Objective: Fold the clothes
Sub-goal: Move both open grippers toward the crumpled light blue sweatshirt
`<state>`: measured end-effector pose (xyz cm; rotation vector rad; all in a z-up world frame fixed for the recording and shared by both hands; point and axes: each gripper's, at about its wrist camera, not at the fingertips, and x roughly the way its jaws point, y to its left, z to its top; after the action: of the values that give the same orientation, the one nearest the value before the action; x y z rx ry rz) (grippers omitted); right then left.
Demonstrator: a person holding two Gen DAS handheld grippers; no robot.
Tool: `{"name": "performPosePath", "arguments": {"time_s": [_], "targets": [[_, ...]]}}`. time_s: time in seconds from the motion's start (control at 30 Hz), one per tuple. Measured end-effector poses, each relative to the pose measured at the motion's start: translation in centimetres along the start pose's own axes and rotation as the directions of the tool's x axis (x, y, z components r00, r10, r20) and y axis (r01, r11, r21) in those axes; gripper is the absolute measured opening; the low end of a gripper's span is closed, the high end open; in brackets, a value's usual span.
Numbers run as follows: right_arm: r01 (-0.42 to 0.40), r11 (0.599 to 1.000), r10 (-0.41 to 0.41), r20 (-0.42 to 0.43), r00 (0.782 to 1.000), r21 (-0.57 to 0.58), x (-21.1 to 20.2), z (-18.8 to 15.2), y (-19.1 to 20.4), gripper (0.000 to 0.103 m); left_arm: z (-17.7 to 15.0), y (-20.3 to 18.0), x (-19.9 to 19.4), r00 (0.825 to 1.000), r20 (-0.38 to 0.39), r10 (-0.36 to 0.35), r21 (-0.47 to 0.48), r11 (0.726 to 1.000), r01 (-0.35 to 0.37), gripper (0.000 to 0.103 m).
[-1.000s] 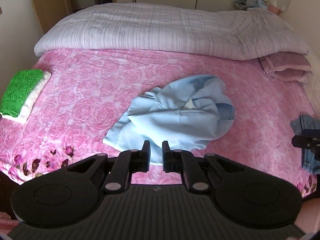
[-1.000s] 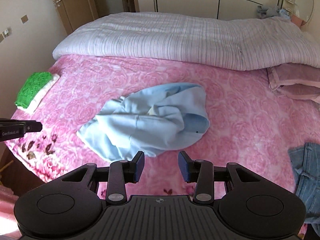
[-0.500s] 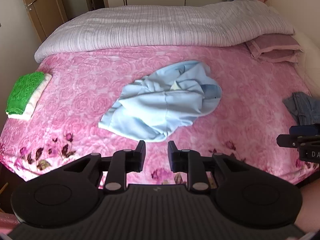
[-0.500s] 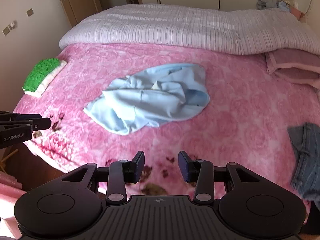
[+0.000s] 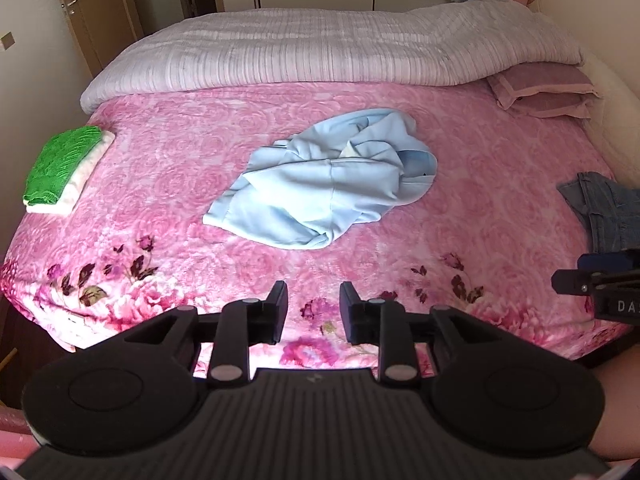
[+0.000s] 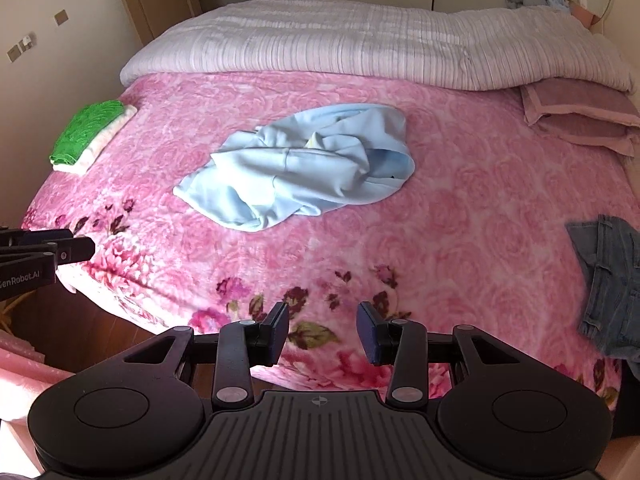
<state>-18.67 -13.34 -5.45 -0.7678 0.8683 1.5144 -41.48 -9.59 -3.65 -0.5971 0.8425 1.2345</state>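
**Desk:** What do I have on the bed from your end?

**Operator:** A crumpled light-blue garment (image 5: 328, 184) lies in a heap near the middle of a pink floral blanket (image 5: 500, 184), unfolded, with nothing touching it. I see it from both wrist cameras, well beyond the fingertips in each.

**Desk:** And the claws?

**Operator:** My left gripper (image 5: 313, 312) hangs over the near edge of the blanket, its jaws opening as I speak, a moderate gap and only blanket showing between them. My right gripper (image 6: 322, 334) stands with a wider gap (nothing in it either), above the flowered border at the foot of the bed. Each tool shows at the edge of the other's view, the two well apart.

**Desk:** Anything else on the cover?

**Operator:** A folded green towel (image 5: 60, 166) sits on a white one at the left edge. Blue jeans (image 6: 612, 276) lie bunched at the right edge, partly cut off by the frame. A striped pale quilt (image 5: 328, 52) is rolled along the far side, with mauve pillows (image 5: 544, 90) tucked at its right end. Beyond, a wooden door (image 5: 92, 12) and pale wardrobe panels.

**Desk:** Is the blue piece a shirt or trousers?

**Operator:** I cannot tell.
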Motion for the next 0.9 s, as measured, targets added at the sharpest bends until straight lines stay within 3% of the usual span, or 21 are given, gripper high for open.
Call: {"name": "performPosePath", "arguments": {"time_s": [0.53,0.9], "targets": [[-0.012,1.0,0.012,0.049,0.999,-0.007,-1.8,-1.1,1.2,0.041,-1.7,1.8,-1.6,1.0,0.009,0.022,-0.028,0.999,-0.021,0.026],[0.036,0.995,-0.04,0.045,0.998,0.092,-0.3,0.9,-0.8,0.041,1.6,4.2,1.1,1.0,0.022,0.006,-0.032,0.999,-0.006,0.027]]}}
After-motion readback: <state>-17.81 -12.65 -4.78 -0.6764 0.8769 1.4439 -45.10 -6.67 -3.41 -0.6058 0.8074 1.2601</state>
